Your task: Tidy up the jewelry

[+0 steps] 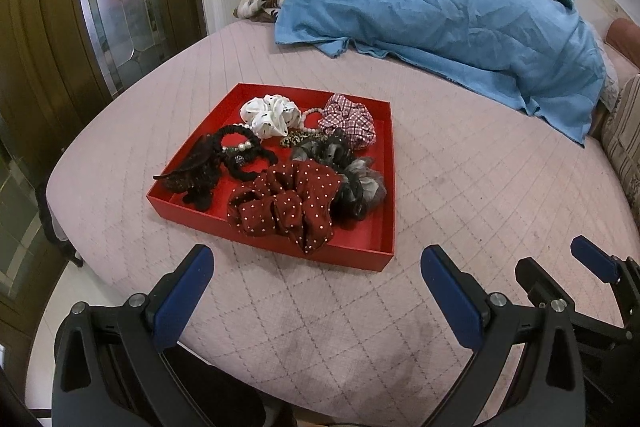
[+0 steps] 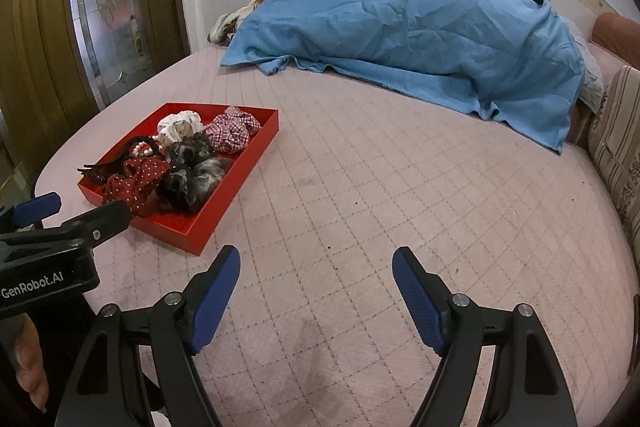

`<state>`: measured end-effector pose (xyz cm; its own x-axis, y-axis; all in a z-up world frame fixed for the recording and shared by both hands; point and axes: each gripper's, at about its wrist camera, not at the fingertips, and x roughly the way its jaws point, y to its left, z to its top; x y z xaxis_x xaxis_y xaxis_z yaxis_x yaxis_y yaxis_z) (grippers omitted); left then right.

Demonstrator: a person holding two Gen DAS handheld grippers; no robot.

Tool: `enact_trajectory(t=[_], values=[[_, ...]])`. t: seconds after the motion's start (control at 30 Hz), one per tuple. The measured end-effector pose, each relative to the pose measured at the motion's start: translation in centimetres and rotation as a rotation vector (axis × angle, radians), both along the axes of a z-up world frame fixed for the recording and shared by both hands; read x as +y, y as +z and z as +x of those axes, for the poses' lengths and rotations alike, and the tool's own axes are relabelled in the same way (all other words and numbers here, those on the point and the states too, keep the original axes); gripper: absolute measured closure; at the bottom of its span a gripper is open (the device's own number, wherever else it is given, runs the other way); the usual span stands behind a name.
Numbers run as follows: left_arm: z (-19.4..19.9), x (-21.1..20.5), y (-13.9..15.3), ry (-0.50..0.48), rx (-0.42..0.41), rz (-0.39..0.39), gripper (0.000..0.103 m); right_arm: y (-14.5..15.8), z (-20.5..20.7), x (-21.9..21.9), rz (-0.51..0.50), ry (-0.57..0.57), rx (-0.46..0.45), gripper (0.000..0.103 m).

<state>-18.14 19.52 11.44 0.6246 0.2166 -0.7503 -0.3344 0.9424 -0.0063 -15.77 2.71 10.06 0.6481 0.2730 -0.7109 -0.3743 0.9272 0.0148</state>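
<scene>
A red tray sits on the pink quilted bed, near its left front corner. It holds a heap of hair things: a dark red dotted scrunchie at the near edge, a grey gauzy one beside it on the right, a white spotted one and a checked one at the back, a black band with pearls on the left, and a dark clip poking over the left wall. The left claw hovers just short of the tray, spread wide and empty. The right claw hangs over bare bed to the tray's right, also spread and empty. A blue blanket lies heaped at the far side.
</scene>
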Motion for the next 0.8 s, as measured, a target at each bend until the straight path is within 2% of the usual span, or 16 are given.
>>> enact_trajectory(t=[0.8], values=[[0.3,0.8,-1.2,0.007,0.024,-0.031,0.000,-0.5,-0.2,1.2,-0.033,0.023,0.008,0.020]])
